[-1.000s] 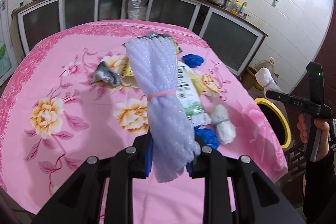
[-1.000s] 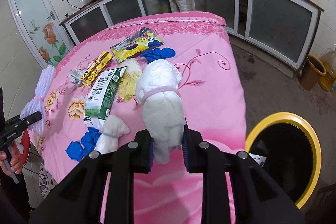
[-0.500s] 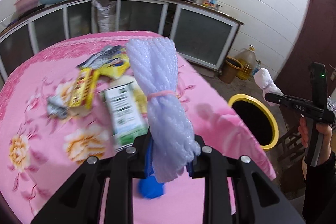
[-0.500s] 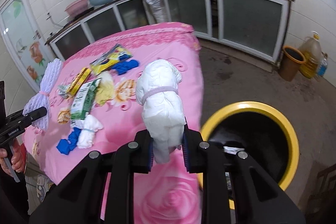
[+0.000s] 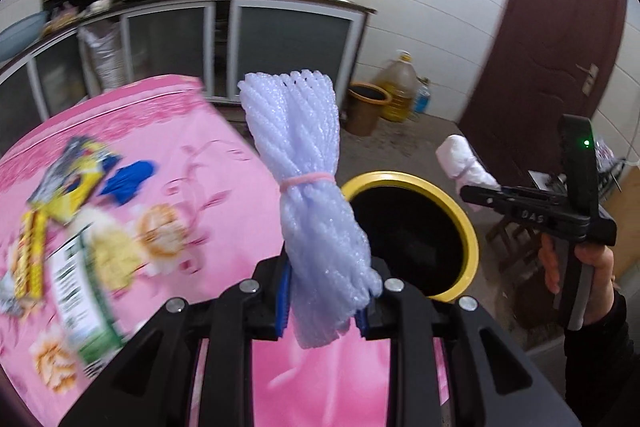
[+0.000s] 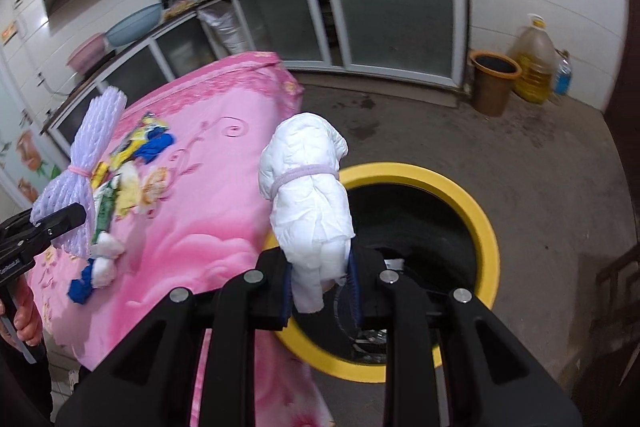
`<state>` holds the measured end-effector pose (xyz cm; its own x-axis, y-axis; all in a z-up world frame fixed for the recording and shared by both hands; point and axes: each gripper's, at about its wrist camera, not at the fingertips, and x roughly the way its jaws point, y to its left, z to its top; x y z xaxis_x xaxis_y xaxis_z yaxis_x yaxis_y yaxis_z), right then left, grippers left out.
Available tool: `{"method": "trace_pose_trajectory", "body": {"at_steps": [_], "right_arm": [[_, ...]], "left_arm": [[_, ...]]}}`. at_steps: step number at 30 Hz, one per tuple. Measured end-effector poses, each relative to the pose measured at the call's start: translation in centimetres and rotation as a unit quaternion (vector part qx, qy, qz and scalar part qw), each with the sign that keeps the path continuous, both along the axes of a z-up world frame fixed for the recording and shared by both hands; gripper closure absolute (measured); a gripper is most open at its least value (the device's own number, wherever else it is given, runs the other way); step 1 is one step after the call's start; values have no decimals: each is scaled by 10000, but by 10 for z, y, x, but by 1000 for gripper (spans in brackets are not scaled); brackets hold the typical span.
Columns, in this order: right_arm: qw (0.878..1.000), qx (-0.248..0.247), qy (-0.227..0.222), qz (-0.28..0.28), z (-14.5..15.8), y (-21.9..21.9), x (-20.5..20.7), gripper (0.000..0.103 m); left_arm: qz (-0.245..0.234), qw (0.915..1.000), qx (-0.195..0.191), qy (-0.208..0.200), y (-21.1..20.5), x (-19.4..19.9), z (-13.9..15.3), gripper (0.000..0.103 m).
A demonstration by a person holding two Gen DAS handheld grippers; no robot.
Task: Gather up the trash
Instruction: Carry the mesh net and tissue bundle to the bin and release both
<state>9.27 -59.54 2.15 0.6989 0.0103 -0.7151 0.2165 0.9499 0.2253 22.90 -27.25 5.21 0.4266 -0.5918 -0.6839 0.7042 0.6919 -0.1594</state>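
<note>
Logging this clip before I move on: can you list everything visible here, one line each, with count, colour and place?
foam net: 1, pale lilac, pink band, in left gripper
paper wad: 1, white, banded, in right gripper
bin: 1, black, yellow rim, on floor by table
tablecloth: 1, pink floral, over table
wrappers: several, yellow and green, on cloth, blurred
blue scraps: 2, one far, one at near edge
small wad: 1, white, near edge
bucket: 1, brown, by cabinets
oil jug: 1, amber, beside bucket
left gripper: black, shut on net
right gripper: black, shut on wad
hands: 2, on handles
</note>
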Motion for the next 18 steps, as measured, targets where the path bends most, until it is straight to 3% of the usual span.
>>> {"method": "trace_pose_trajectory", "body": {"at_steps": [9,18], "right_arm": [[9988,246,300,-285,-35,-36,2,81],[9967,414,568,-396,-63,-52,10,81]], "left_arm": [[-529,9980,216,283,-90,3,-32,80],[-851,9935,524,547,-142,7,-65,80]]}}
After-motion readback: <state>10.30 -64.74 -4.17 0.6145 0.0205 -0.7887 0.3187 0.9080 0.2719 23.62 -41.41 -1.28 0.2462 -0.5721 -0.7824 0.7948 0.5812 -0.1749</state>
